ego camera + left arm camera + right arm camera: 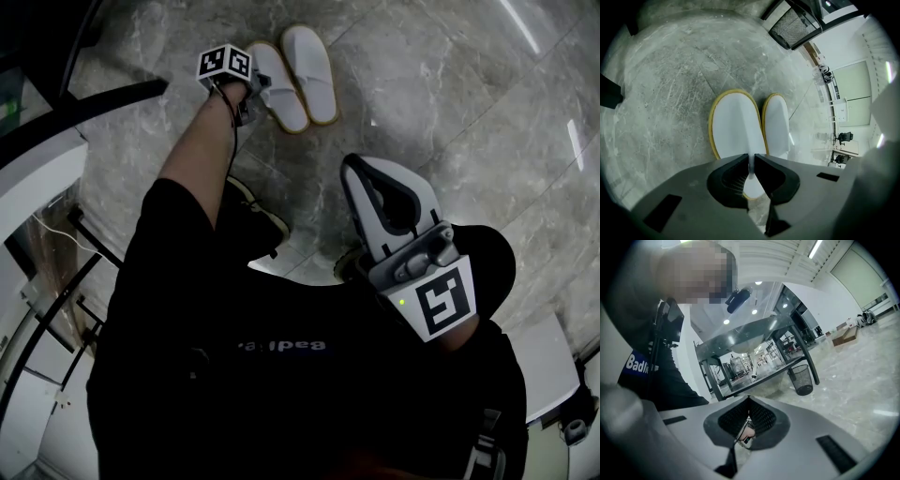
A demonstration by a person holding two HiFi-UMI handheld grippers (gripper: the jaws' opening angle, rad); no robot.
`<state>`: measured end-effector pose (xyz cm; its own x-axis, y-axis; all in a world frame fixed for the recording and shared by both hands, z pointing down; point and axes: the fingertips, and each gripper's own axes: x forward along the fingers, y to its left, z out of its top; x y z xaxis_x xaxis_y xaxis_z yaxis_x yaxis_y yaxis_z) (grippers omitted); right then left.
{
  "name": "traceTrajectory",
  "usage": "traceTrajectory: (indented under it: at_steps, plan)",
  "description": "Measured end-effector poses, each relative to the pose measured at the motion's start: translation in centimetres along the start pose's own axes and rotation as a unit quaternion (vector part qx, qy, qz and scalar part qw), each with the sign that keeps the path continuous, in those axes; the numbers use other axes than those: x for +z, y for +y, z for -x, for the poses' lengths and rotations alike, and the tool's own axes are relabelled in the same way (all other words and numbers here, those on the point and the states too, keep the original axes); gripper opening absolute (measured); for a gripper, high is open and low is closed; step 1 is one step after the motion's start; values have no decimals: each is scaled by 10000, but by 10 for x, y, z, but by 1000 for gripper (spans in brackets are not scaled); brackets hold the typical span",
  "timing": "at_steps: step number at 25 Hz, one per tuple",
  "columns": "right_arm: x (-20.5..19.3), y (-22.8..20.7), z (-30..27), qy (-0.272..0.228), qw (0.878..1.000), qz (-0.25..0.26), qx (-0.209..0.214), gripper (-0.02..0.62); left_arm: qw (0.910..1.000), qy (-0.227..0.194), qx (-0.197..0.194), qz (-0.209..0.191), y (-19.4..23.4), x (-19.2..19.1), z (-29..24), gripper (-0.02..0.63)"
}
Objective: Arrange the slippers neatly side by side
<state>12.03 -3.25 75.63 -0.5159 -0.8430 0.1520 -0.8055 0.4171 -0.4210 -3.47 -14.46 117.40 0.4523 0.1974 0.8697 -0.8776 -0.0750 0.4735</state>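
Nearest the head camera, at lower right, holds the right hand-held gripper (pixel 375 178) raised in front of a black shirt (pixel 281 375), tips pointing far. Shows both of its jaws pressed together tip to tip in the right gripper view, with nothing caught between them, and looks out past them, tilted upward, at a mesh waste bin (pixel 802 379) out in the room. Stretches the bare left arm (pixel 192 155) far and to the left, down toward the grey marble floor (pixel 450 112). Clamps the left hand-held gripper (pixel 248 94) on the left slipper (pixel 281 94): in the left gripper view, pinches a thin upright fold of that slipper's white upper at its near end, jaws nearly closed on the fabric. Leaves the right slipper (pixel 314 70) free, just beside its mate on the right. Finds both slippers flat on the floor at the far side of the scene, white with a yellowish sole edge, lying parallel, inner edges touching or almost touching along their length, far ends roughly level. Plants a dark shoe (pixel 258 217) on the floor nearer in, between the slippers and the body, well apart from the pair.
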Motion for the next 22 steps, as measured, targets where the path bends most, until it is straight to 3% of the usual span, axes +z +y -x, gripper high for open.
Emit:
traceTrajectory:
  at_steps: [18,20,22]
  plan:
    - [8,27,-20,38,9997,-248,-20,-2,9986,-176,-497,-89,-12,-4,22,48]
    - [17,43,-23,45,9997,-250,-8,-2,9984,-439,-308,-164,-11,-1,35,48]
    - [18,57,-23,171,9995,-253,17,-2,9940,-948,216,-498,-8,8,58,48]
